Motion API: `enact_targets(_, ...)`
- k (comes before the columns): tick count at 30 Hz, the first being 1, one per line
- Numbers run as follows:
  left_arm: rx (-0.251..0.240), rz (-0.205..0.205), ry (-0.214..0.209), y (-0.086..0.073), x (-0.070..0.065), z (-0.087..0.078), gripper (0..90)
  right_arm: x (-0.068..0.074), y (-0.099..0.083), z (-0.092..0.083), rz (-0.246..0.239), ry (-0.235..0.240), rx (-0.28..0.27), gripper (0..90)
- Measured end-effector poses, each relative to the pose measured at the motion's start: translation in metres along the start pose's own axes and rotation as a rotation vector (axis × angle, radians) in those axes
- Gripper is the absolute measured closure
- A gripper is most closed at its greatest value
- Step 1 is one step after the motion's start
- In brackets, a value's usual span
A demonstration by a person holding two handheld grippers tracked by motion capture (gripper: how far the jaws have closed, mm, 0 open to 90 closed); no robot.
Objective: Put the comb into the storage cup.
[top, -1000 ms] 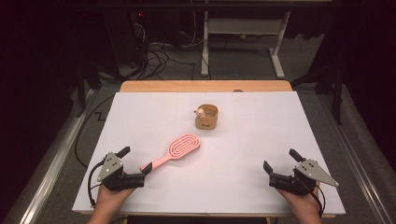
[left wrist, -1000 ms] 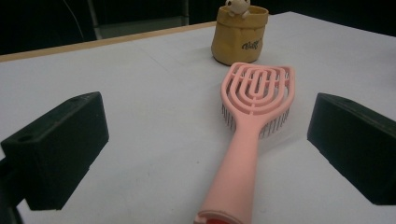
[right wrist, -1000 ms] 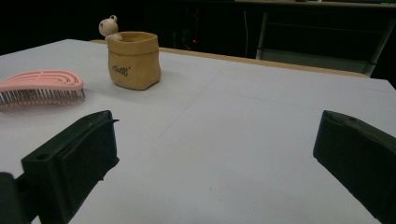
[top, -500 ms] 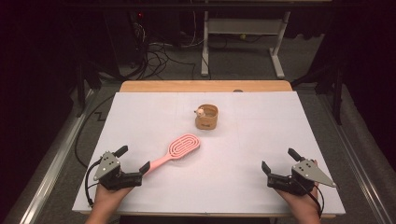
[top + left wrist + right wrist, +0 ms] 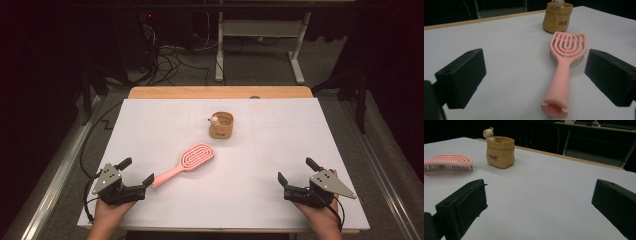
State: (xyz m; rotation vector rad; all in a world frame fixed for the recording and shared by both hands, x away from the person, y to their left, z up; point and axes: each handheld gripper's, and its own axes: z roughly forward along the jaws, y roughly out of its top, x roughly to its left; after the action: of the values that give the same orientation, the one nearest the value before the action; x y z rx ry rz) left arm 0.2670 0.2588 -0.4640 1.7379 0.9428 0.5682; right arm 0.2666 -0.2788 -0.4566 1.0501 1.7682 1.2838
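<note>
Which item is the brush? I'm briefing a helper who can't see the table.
On the white table, look near the left hand-held gripper. The pink plastic hairbrush lies flat there, handle toward that gripper. Its neighbour, a small tan pouch-shaped pot, stands upright farther back.

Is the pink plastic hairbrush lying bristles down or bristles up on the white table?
Bristles down. The pink plastic hairbrush lies flat on the white table; both gripper views show dark bristles under its slotted head.
</note>
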Motion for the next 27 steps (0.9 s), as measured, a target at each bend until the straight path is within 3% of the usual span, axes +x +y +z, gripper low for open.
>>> enact_targets(10,0.054,0.011,0.0,0.0,-0.001,0.001,5.2,0.002,0.001,0.002,-0.009,0.005,0.001,0.4)
enact_targets(16,0.111,0.042,-0.018,0.0,-0.006,0.004,7.5,0.002,0.002,0.001,-0.004,0.003,0.001,0.5)
enact_targets(20,0.117,0.048,-0.051,0.001,-0.009,0.006,12.5,0.001,0.002,0.002,-0.001,-0.002,0.006,0.5)
enact_targets(27,0.223,0.07,-0.085,-0.002,-0.014,0.02,15.7,0.001,0.001,0.001,-0.007,0.0,0.006,0.5)
